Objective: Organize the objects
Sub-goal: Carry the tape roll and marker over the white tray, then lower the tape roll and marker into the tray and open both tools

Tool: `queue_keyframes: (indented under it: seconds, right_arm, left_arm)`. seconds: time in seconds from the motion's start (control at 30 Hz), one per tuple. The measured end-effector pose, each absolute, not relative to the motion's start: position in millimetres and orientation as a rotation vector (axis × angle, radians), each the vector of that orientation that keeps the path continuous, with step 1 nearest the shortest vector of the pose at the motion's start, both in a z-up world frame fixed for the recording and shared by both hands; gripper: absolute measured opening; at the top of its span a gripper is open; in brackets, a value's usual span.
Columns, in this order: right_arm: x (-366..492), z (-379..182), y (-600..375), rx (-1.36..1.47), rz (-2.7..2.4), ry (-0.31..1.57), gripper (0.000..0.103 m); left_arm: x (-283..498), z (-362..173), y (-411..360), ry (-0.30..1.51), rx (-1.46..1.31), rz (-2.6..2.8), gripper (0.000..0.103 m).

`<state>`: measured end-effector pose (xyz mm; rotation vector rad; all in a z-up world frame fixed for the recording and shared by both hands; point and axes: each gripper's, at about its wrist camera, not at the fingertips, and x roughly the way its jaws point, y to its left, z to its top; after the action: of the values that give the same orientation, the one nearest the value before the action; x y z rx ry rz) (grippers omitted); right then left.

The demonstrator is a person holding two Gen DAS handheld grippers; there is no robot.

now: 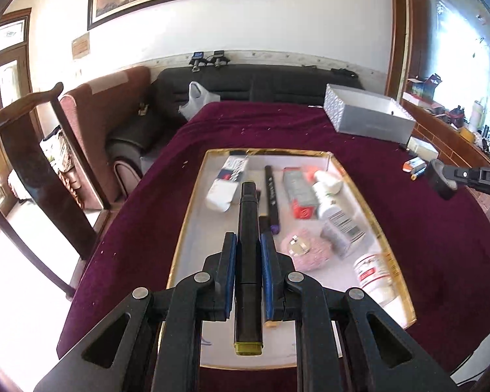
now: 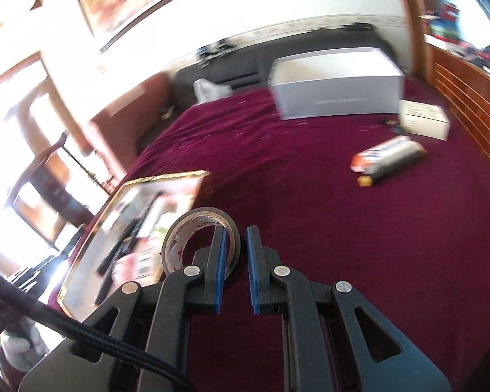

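Marker [image 1: 247, 209]: being pinched mid-barrel between blue pads of left gripper [image 1: 249, 238], jaws closed tight on it. Hovering above near half of gold-rimmed tray [image 1: 192, 202], tilting down toward tray. Pointing barrel straight ahead along fingers, long axis running up tray's length, olive cap end sitting nearest camera, black tip end reaching toward tray's far edge.

Holding tape roll [image 2: 179, 245] with right gripper [image 2: 236, 232], jaws closed on roll's wall, one finger sitting inside the hole, roll standing on edge. Hanging over maroon cloth [image 2: 343, 228] just right of tray, angling down; right wrist view blurring.

Crowding tray under marker: second black marker [image 1: 271, 196] lying just right of it and roughly parallel, white bottle [image 1: 330, 205] and grey-red pack [image 1: 299, 192] lying further right, pink puff [image 1: 310, 248] and white jar [image 1: 374, 274] sitting at tray's near right, white-blue pouch [image 1: 227, 183] lying far left. Nothing touching the held marker.

Sitting beyond tray's far right corner, well apart: silver box [image 1: 369, 114]. Lying right of tray on cloth: small orange-white pack [image 2: 388, 156].
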<state>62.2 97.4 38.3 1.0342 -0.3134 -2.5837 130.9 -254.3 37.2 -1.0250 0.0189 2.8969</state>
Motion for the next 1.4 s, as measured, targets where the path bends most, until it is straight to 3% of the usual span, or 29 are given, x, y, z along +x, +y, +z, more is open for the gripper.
queue_keyframes:
  seconds: [0.57,1.23,1.33,1.4]
  right_arm:
    - [72,-3,-77,1.163,-2.254,-0.013,0.011]
    - [83,-35,-124,1.249,-2.178,0.19,0.011]
    - [86,-35,-125,1.25,-2.169,0.2,0.011]
    - [88,-35,-126,1.251,-2.168,0.209,0.011]
  left_arm:
    - [99,-2,-295,-0.017,-1.262,2.838,0.012]
    - [83,-11,-303,-0.086,-1.296,2.792,0.013]
    - [87,-5,-304,-0.101,-1.272,2.802,0.016]
    - [90,-1,-305,-0.114,-1.255,2.811,0.026]
